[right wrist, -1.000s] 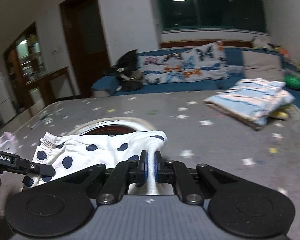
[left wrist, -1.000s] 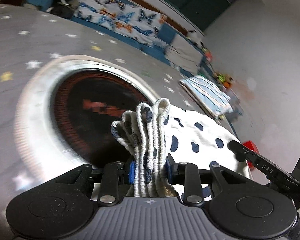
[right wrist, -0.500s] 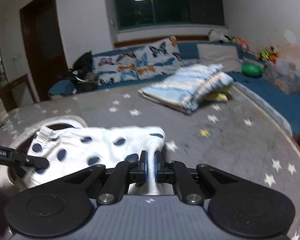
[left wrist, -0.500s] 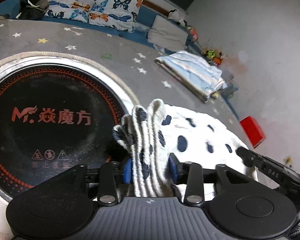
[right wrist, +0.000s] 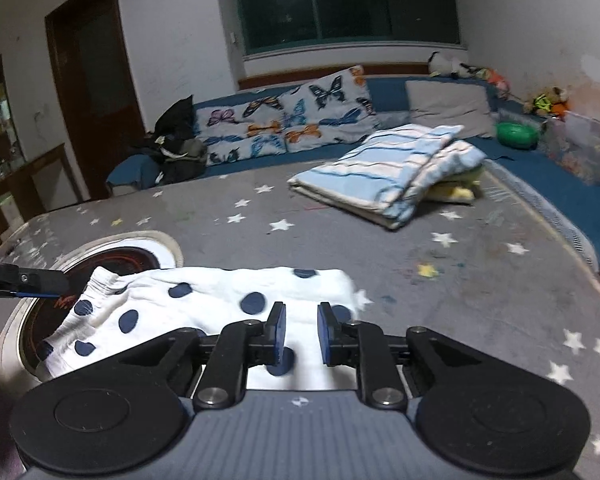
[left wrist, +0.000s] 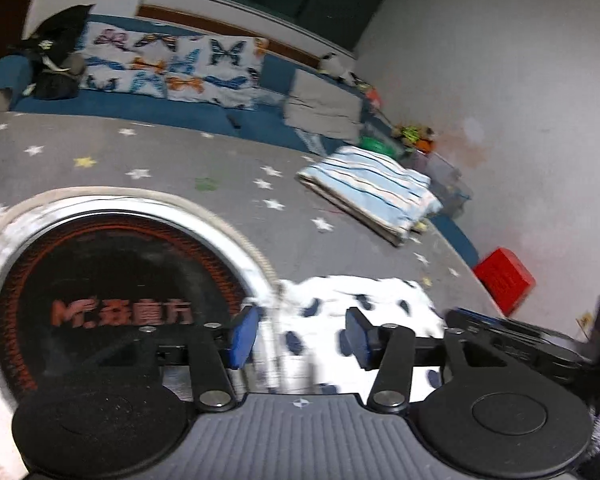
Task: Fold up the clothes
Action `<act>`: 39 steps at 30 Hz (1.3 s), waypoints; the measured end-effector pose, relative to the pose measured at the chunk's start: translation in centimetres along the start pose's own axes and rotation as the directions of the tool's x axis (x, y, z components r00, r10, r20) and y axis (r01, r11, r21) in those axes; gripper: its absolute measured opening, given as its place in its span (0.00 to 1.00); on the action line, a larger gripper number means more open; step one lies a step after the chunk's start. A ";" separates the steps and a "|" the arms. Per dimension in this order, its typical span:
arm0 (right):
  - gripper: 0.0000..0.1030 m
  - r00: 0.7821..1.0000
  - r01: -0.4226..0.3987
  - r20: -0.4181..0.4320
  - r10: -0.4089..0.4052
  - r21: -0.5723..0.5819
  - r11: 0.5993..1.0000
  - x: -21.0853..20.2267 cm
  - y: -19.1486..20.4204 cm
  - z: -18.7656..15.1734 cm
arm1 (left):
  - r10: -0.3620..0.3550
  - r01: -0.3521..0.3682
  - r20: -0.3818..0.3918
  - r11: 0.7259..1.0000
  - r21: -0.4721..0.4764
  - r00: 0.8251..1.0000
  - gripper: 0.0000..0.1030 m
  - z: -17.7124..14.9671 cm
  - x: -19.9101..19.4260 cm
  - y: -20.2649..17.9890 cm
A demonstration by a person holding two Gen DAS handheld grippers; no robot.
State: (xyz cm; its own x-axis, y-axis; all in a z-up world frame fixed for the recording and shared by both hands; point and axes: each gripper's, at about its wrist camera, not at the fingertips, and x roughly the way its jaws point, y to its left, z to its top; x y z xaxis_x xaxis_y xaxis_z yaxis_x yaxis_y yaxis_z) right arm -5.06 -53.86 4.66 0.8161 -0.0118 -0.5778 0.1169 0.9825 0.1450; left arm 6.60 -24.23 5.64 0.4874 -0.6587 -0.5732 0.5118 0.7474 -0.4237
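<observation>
**Both grippers letting go of the dotted garment on the star-print surface**

Garment: the white polka-dot garment (right wrist: 204, 312) lies flat on the grey star-print surface (right wrist: 480, 280), spread left to right in the right wrist view. Its left end, with the gathered elastic edge, overlaps the round black-and-orange disc (left wrist: 100, 304) set in a pale ring; the right end rests on the grey surface alone. It looks laid down deliberately as a band, probably so the next fold has a flat base.

Right gripper (right wrist: 301, 334): jaws are opening, with a clear gap between the blue pads. Cloth shows through the gap, but the pads do not press on it. The gripper sits at the near edge of the garment, right of centre, which suits a release after setting that end down.

Left gripper (left wrist: 300, 336): jaws are opening and stand well spread. Dotted cloth lies between and beyond the fingers; neither pad grips it. This view is motion-blurred, so whether the cloth brushes the left pad I cannot tell. The gripper hangs over the garment's end near the disc's rim.

Surroundings: a folded blue-striped blanket (right wrist: 384, 172) lies far right on the surface, well apart from the garment. Butterfly cushions (right wrist: 292, 120) line the far bench.

Judgement: one fold appears set down; with both ends freed, a regrasp for the next fold seems due.
</observation>
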 end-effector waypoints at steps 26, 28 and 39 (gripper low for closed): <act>0.37 0.998 -0.008 -0.066 0.008 0.003 1.000 4.3 0.3 2.1 | 0.018 -0.014 -0.050 0.997 0.079 0.999 0.48 0.2 4.5 -1.6; 0.46 0.998 -0.018 -0.063 0.017 -0.011 1.000 3.4 0.8 1.7 | 0.020 -0.017 -0.046 0.997 0.080 0.999 0.51 -0.1 4.0 -1.8; 0.55 0.996 -0.069 -0.059 0.067 -0.044 0.997 -1.1 3.0 -2.1 | 0.033 -0.029 -0.036 0.993 0.113 0.999 0.58 -2.1 1.5 -2.6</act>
State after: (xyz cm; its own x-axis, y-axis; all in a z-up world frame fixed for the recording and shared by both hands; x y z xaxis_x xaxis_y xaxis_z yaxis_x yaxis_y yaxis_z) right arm -6.82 -50.48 4.04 0.7873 0.0645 -0.6132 0.0350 0.9882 0.1489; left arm 4.56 -27.01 4.41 0.4785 -0.6302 -0.6115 0.5745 0.7513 -0.3248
